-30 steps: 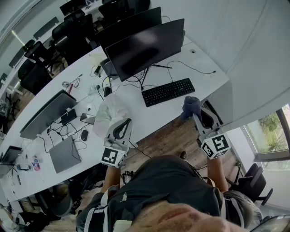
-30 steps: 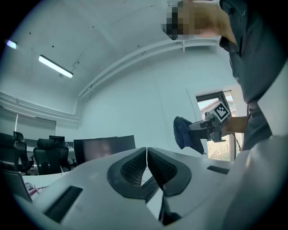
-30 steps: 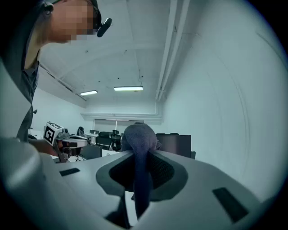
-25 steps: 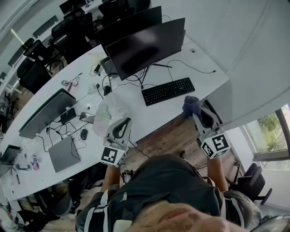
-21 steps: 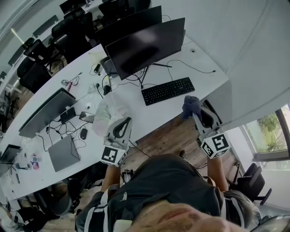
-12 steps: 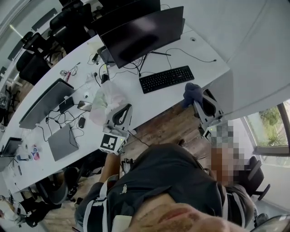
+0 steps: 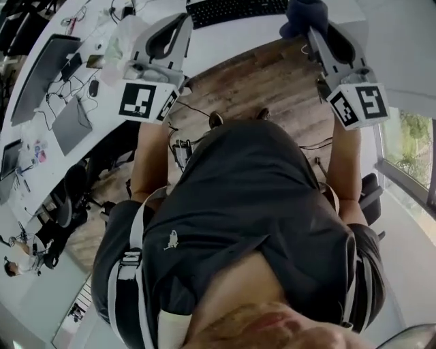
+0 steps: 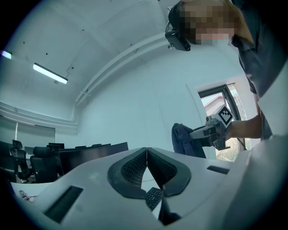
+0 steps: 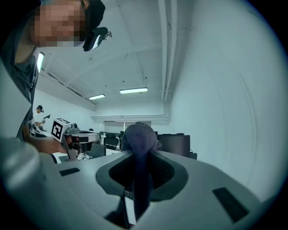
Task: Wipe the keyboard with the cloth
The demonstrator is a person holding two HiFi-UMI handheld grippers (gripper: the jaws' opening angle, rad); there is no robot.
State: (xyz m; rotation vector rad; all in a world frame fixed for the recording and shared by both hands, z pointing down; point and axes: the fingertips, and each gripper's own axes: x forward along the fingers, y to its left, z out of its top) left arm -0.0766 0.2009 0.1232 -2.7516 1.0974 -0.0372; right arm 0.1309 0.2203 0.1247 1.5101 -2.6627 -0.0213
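The black keyboard (image 7: 235,8) lies on the white desk (image 7: 225,41), cut off by the top edge of the head view. A dark blue cloth (image 7: 300,12) bunches at the tip of my right gripper (image 7: 310,26), which is shut on it just right of the keyboard; in the right gripper view the cloth (image 9: 140,143) hangs between the jaws. My left gripper (image 7: 178,19) is shut with nothing in it, over the desk left of the keyboard. Its jaws meet in the left gripper view (image 8: 146,153), where the right gripper (image 8: 208,133) and the cloth (image 8: 183,140) also show.
Laptops (image 7: 68,119) and cables clutter the desk's left part. Wooden floor (image 7: 252,82) lies between the desk edge and my body. Dark monitors (image 8: 90,155) stand behind. A window (image 7: 409,129) is at the right. Another person (image 7: 24,262) stands far off.
The head view has tipped down, so the desk and keyboard slid to the top edge. Both grippers now look larger and higher in frame. The right one still holds the cloth.
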